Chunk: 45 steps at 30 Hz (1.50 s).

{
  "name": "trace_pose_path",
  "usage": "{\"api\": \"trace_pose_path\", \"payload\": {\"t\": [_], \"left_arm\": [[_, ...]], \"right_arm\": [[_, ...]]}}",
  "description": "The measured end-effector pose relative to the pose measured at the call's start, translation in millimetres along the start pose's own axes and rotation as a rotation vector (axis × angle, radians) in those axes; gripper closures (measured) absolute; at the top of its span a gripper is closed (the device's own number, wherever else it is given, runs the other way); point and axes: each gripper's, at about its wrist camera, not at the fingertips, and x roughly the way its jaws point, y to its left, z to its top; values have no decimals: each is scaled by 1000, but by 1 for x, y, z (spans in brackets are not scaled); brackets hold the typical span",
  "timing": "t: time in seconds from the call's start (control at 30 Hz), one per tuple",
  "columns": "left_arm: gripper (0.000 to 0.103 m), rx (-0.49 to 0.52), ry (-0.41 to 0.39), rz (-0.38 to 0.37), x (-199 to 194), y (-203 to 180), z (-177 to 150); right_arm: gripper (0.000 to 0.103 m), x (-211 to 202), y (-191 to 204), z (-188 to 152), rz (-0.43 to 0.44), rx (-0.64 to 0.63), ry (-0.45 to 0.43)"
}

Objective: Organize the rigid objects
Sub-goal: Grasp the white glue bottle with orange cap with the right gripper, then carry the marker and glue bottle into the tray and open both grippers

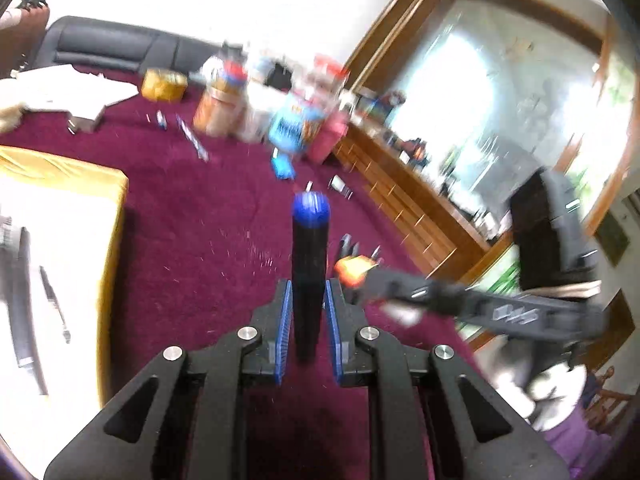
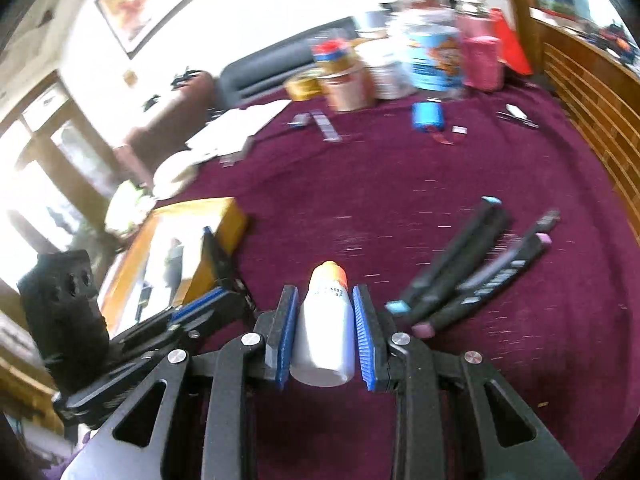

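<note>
Left wrist view: my left gripper (image 1: pixel 307 300) has its blue ribbed pads pinching a black marker with a blue cap (image 1: pixel 309 264), which stands up between the jaws, cap end pointing away from me.
Beyond it: dark red tablecloth (image 1: pixel 208 216), with a blurred cluster of jars and boxes (image 1: pixel 276 100) at the far side; I cannot make out what most of them are.
At my left: yellow-edged open box with a white inside (image 1: pixel 60 240), on the cloth.
At my right: my right gripper (image 1: pixel 356 274) reaches in, an orange tip showing at its fingers.
Right wrist view: my right gripper (image 2: pixel 325 320) is pinching a small white plastic bottle with an orange cap (image 2: pixel 324 328), cap end forward, lifted above the cloth.
Just right of it: loose bundle of black markers with pale blue and pink ends (image 2: pixel 468 272), lying on the tablecloth (image 2: pixel 400 184).
Low left: my left gripper (image 2: pixel 212 300), beside the yellow-edged box (image 2: pixel 224 216).
</note>
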Motion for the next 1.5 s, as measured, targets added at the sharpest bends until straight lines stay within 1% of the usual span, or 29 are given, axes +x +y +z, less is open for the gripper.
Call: {"api": "trace_pose_path", "payload": {"t": [0.07,0.17,0.23,0.37,0.43,0.53,0.63,0.73,0.83,0.9,0.93,0.97,1.03,1.07,1.13,1.2,1.23,1.27,1.33,1.4,1.43,1.5], "left_arm": [[90,-8,-43,-6,-32,5,4],[89,-28,-80,39,-78,21,3],[89,-76,-86,61,-101,40,-2],[89,-161,-70,141,-130,79,-22],[89,-204,-49,162,-135,94,-32],[88,-247,-12,219,-140,117,-39],[88,-301,-1,208,-142,133,-41],[87,-304,9,236,-142,141,-42],[81,-313,54,294,-137,149,-50],[76,-329,83,302,-133,151,-53],[74,-327,91,304,-131,150,-53],[71,-315,92,308,-132,149,-53],[45,-305,87,317,-138,143,-51],[43,-298,75,319,-141,141,-50],[42,-273,50,325,-148,133,-46],[42,-257,22,315,-153,127,-43],[41,-246,1,298,-156,122,-42],[40,-232,-17,286,-158,118,-41],[32,-198,-54,274,-161,108,-40],[28,-158,-80,271,-160,97,-38],[28,-140,-85,273,-159,92,-37],[28,-120,-84,268,-155,85,-36]], "right_arm": [[78,2,27,-4,61,-39,0],[79,14,62,-8,148,-82,27],[79,28,88,-13,195,-119,61],[79,67,136,-30,236,-186,145],[79,83,151,-38,244,-206,177],[79,104,172,-47,262,-222,228],[79,119,187,-54,262,-245,261],[79,133,195,-59,258,-252,288],[78,145,199,-63,222,-261,297],[78,144,203,-65,196,-283,270],[78,144,204,-67,190,-293,273],[77,143,204,-67,194,-292,278],[71,140,201,-66,205,-275,273],[68,138,200,-64,213,-265,265],[66,130,193,-57,241,-225,234],[63,119,181,-50,284,-162,192],[61,111,171,-45,330,-107,161],[57,105,161,-42,377,-55,137],[49,92,133,-36,521,101,85],[39,84,109,-32,655,244,66],[38,79,96,-31,730,312,54],[30,73,82,-29,793,379,31]]}}
